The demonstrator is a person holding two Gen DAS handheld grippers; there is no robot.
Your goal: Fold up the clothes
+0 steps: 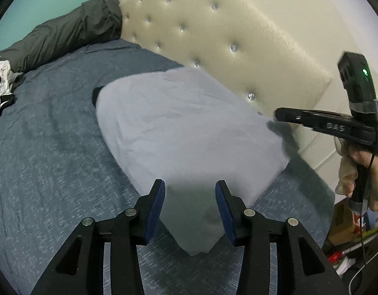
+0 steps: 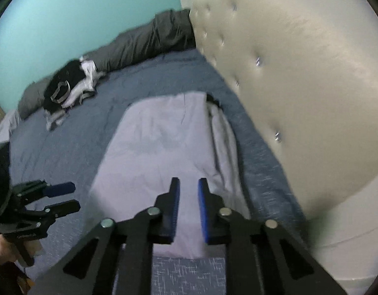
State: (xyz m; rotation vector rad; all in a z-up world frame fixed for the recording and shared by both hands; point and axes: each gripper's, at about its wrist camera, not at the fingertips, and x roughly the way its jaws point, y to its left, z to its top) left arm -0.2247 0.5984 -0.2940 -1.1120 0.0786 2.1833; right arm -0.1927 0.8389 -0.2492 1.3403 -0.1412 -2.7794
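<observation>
Left wrist view
Left gripper: hovers above the near corner of the garment; fingers spread wide, nothing between them.
Folded garment: pale lilac, lies flat on the bed, stretching ahead of the fingers; its near corner shows between and below the two pads.
Right gripper: to the right of the fingers and ahead, seen side-on, its tip at the garment's far right edge; from here its gap cannot be told.
Person's hand: at the far right, wrapped around the handle, held upright.
Headboard: cream, tufted, beyond the garment.

Right wrist view
Right gripper: held over the garment's near end, tilted downward; fingers parted by a narrow gap, gripping nothing.
Garment: directly ahead and beneath the fingers, a looser fold on its right edge.
Left gripper: left of the fingers, parted, above the garment's left border.
Clothes pile: black and white, far ahead to the left.
</observation>
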